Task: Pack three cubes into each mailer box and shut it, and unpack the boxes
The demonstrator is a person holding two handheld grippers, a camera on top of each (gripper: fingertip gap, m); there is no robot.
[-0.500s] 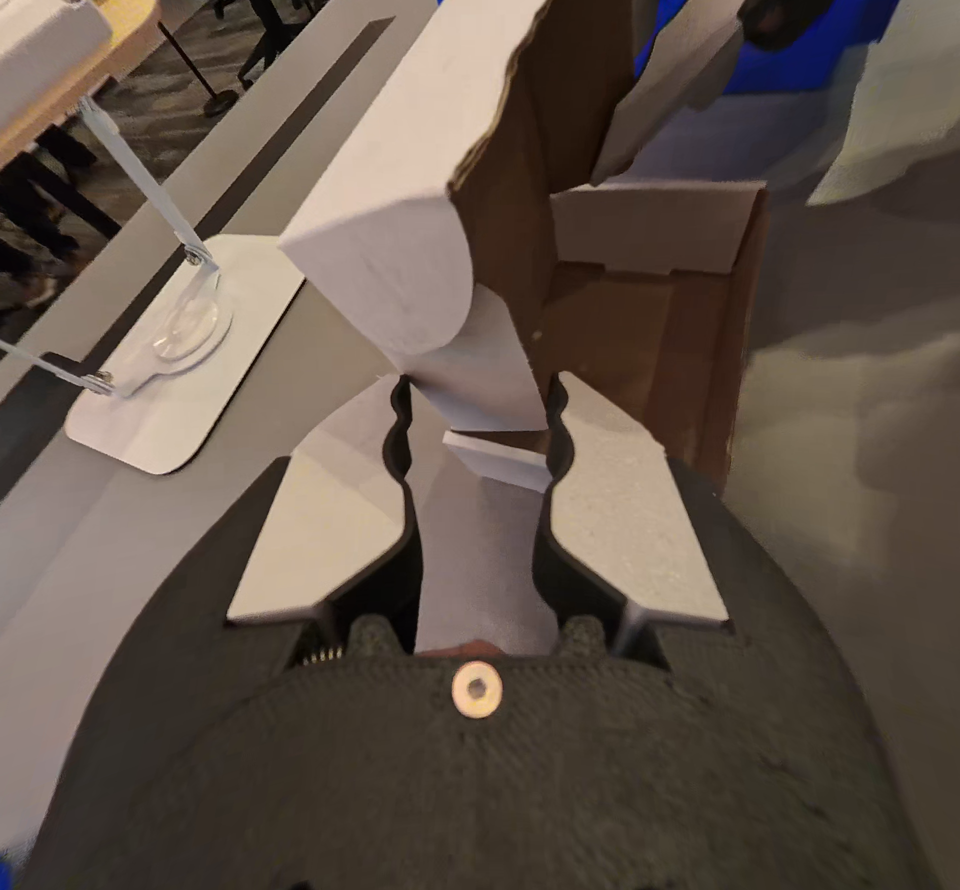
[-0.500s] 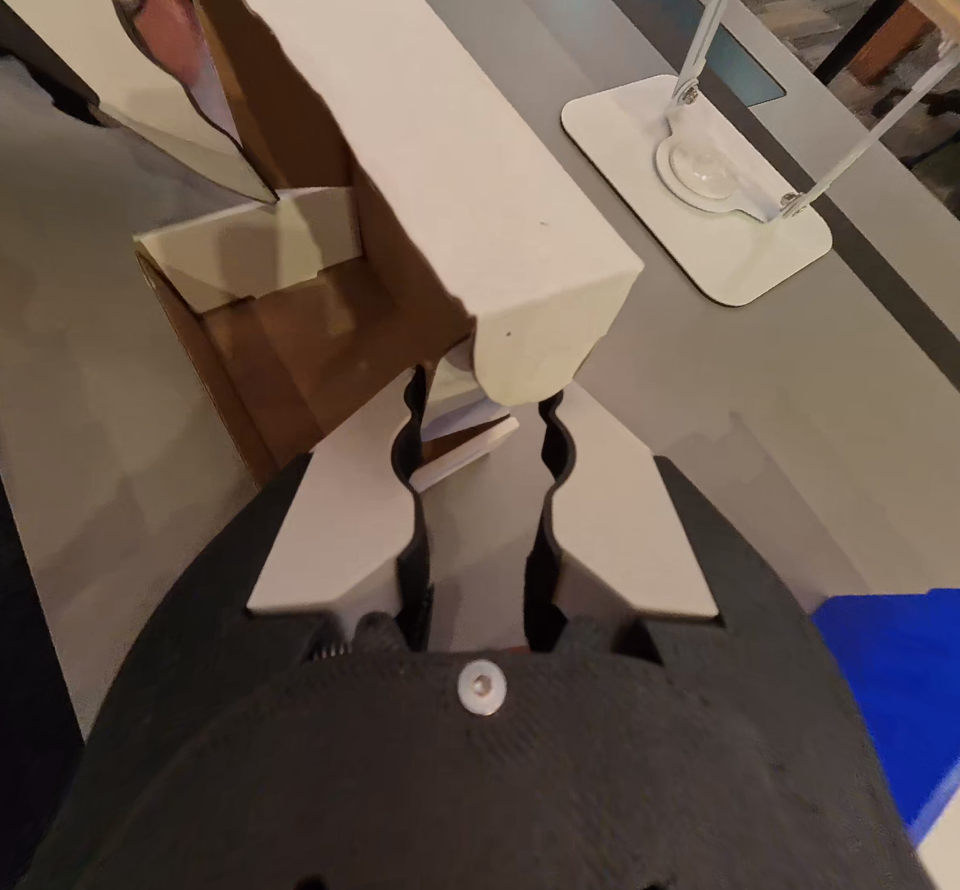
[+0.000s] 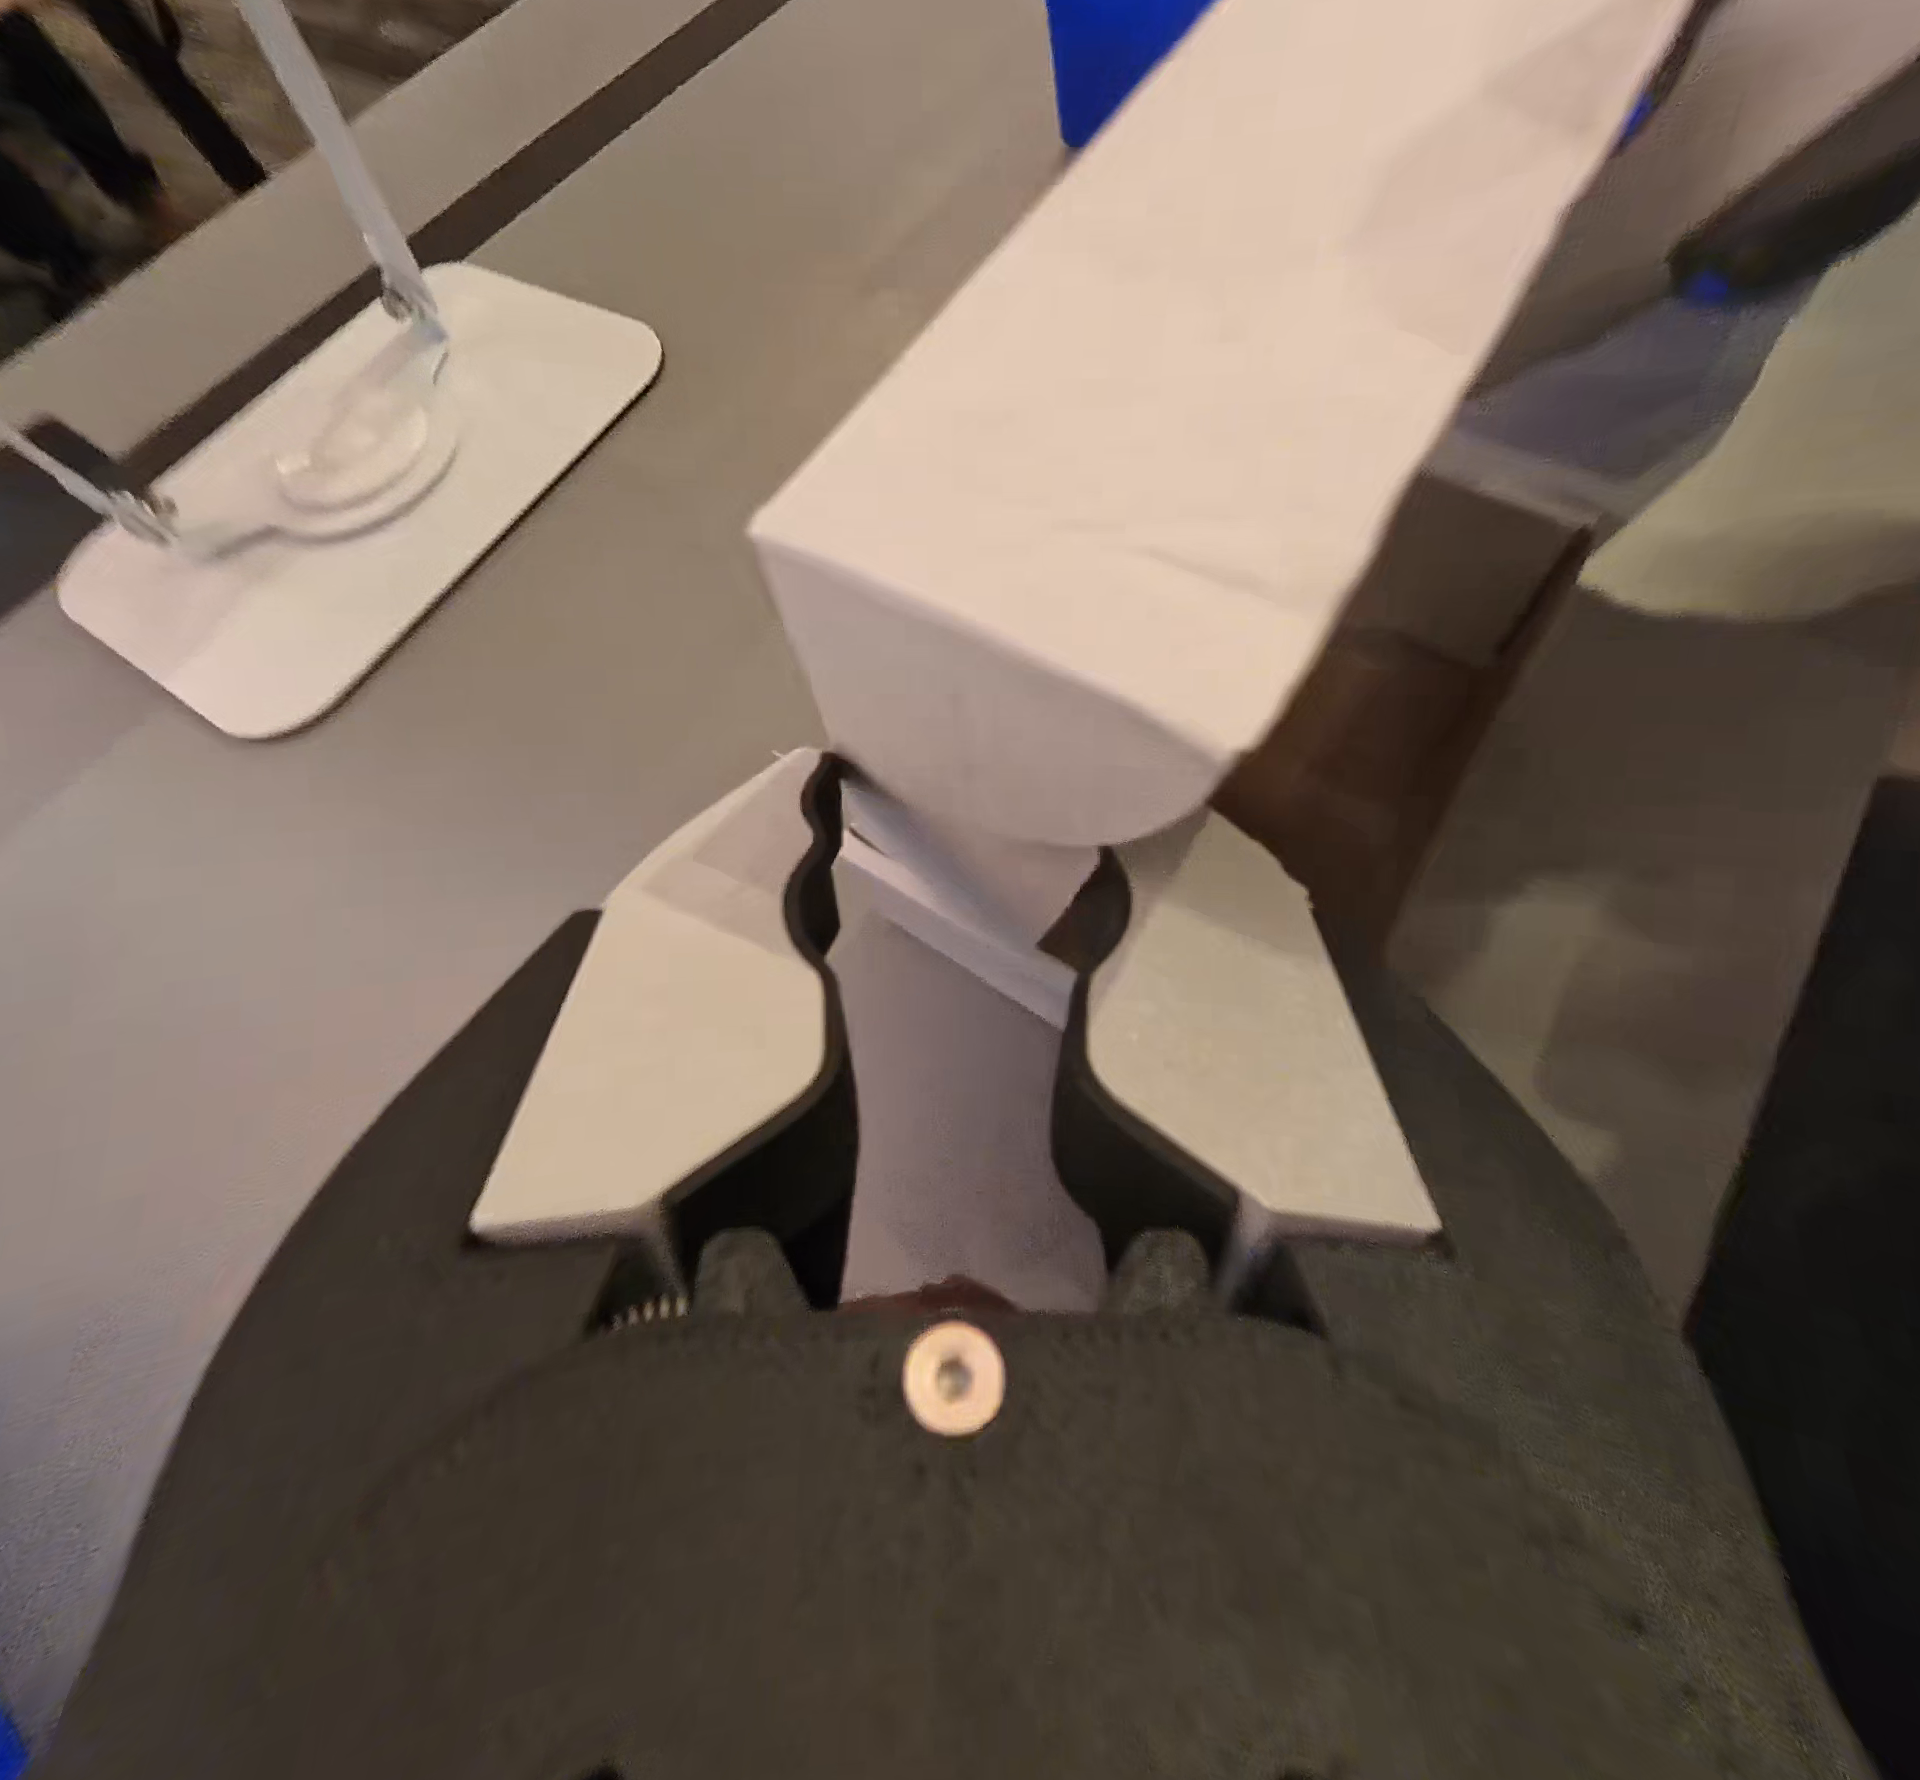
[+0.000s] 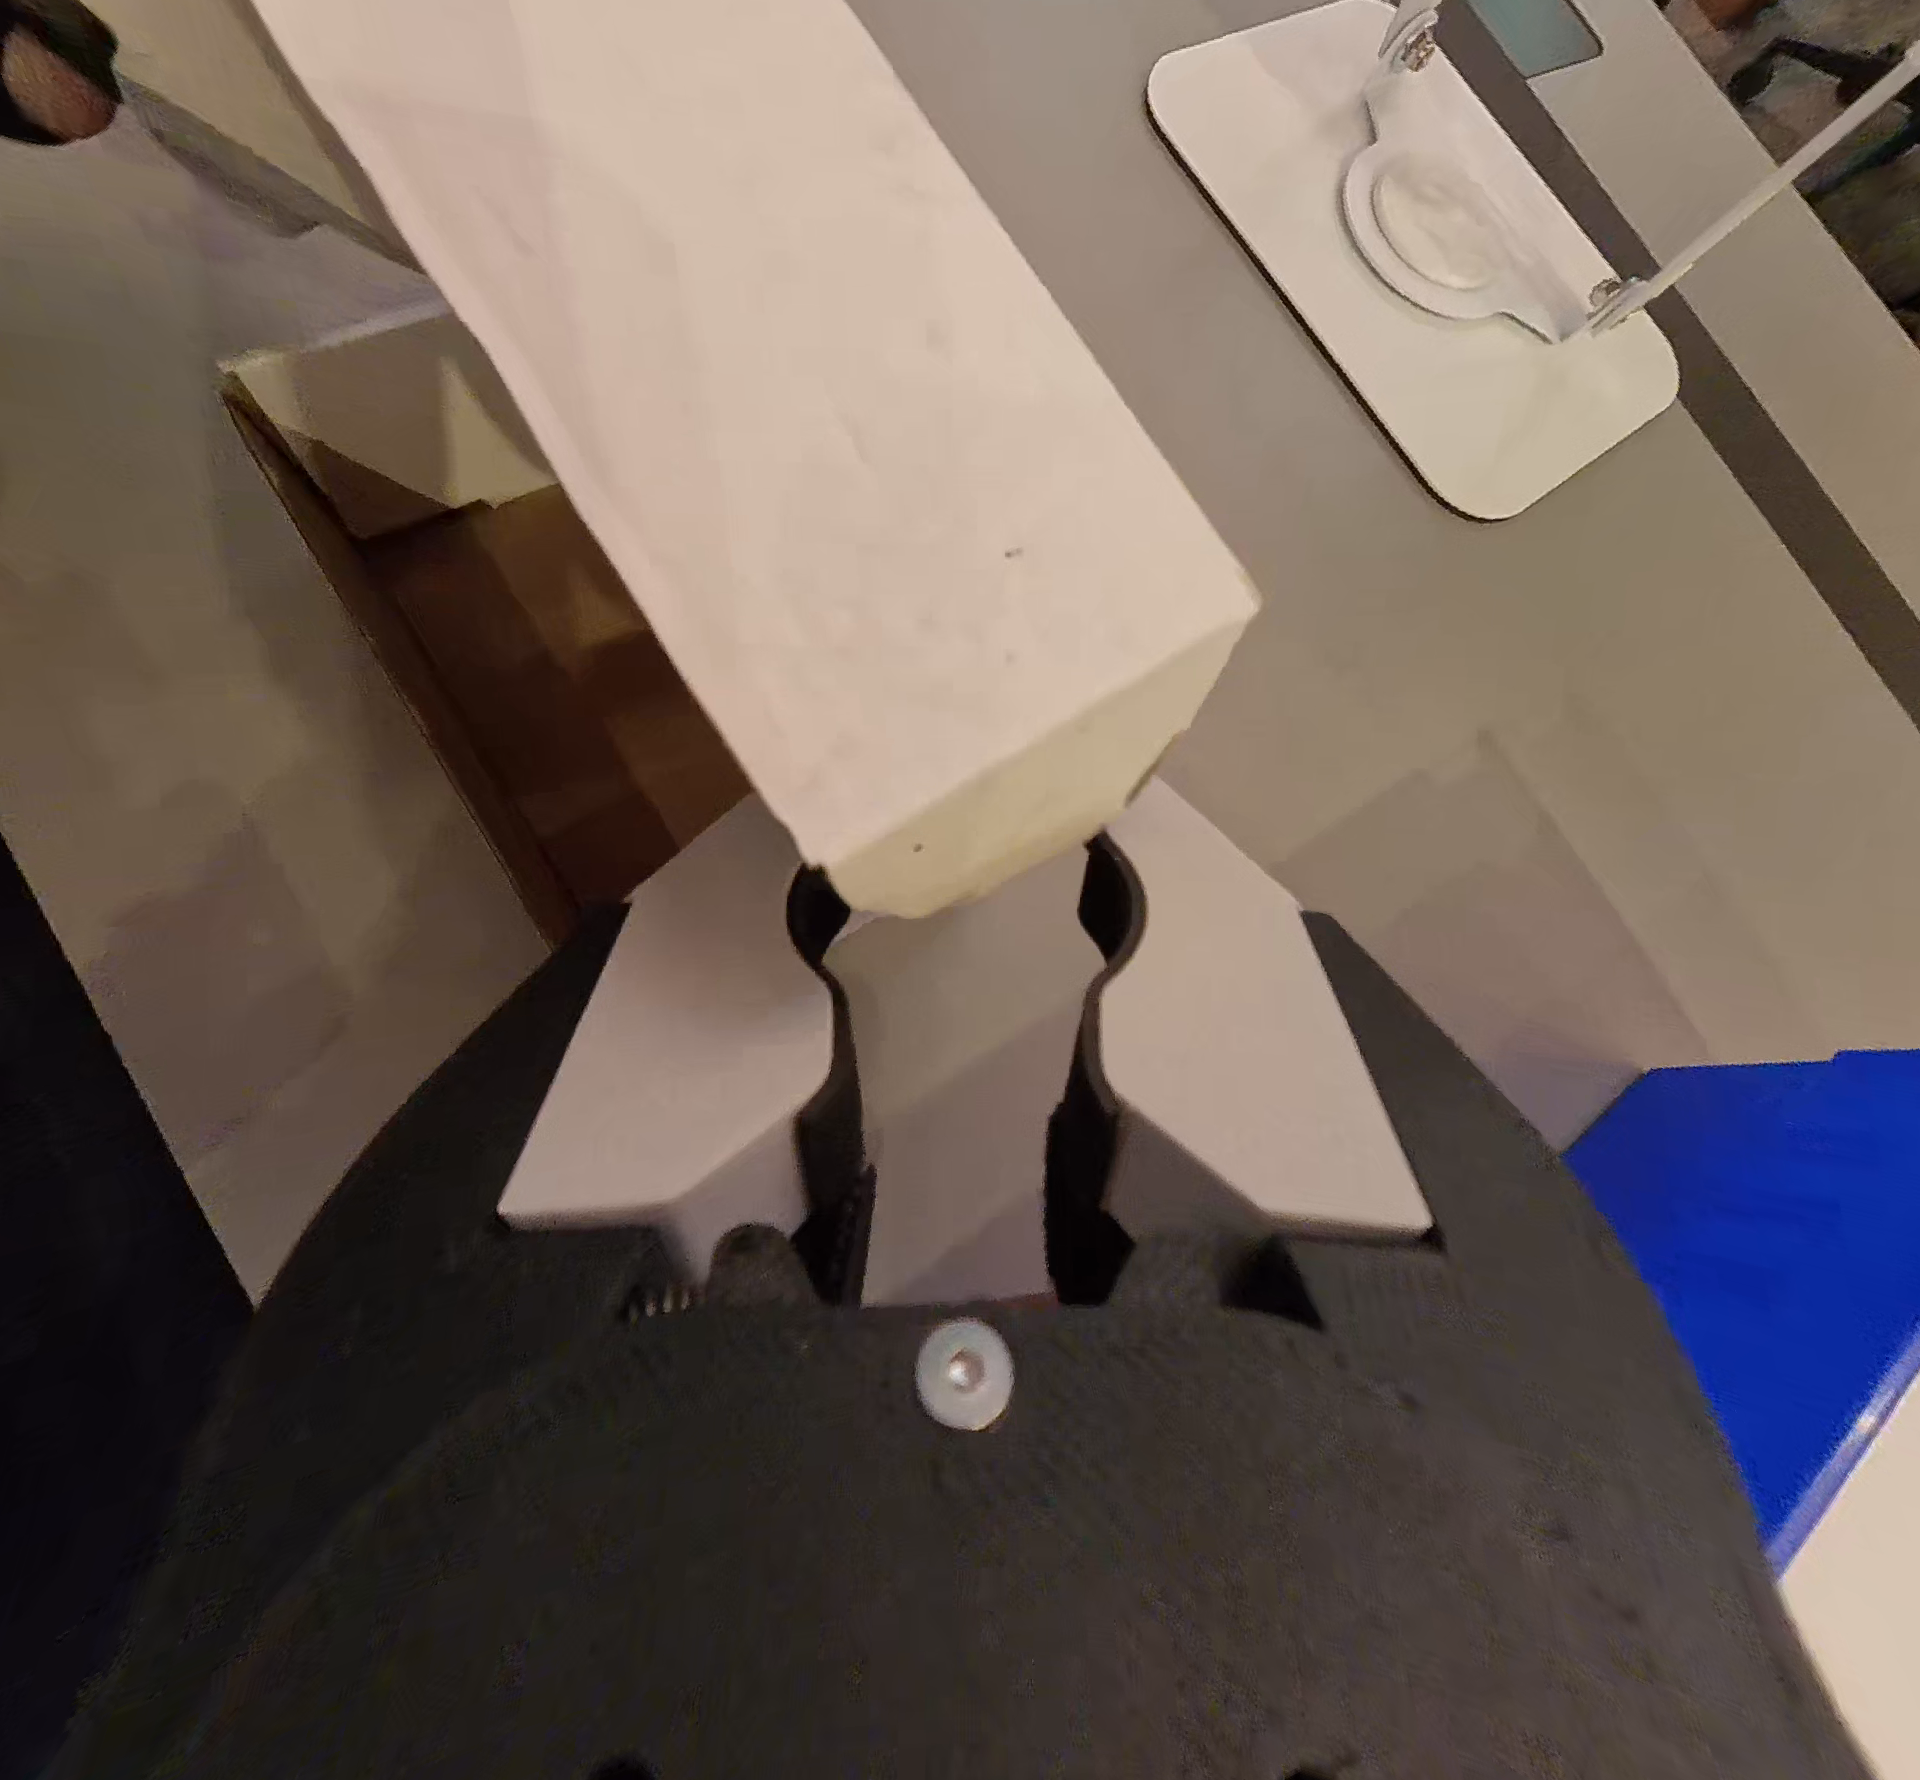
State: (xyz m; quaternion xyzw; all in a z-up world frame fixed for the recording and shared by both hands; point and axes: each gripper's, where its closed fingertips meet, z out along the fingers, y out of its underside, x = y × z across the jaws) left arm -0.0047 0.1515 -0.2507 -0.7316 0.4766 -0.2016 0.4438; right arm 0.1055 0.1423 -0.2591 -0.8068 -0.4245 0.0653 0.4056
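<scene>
**Two grippers, one lid half down**

Two black grippers with pale finger plates meet the white cardboard mailer box [image 3: 1195, 359] from opposite ends, likely to fold its lid evenly over the brown interior [image 4: 540, 650]. The left gripper [image 3: 961, 857] is clenched on the rounded side flap [image 3: 997, 764] at the lid's corner. The right gripper [image 4: 961, 909] has its jaws parted around the opposite corner, touching but not visibly pinching it. The box sits on the grey table [image 3: 312, 899], near a white lamp base [image 4: 1423, 255]. No cubes are visible inside.
</scene>
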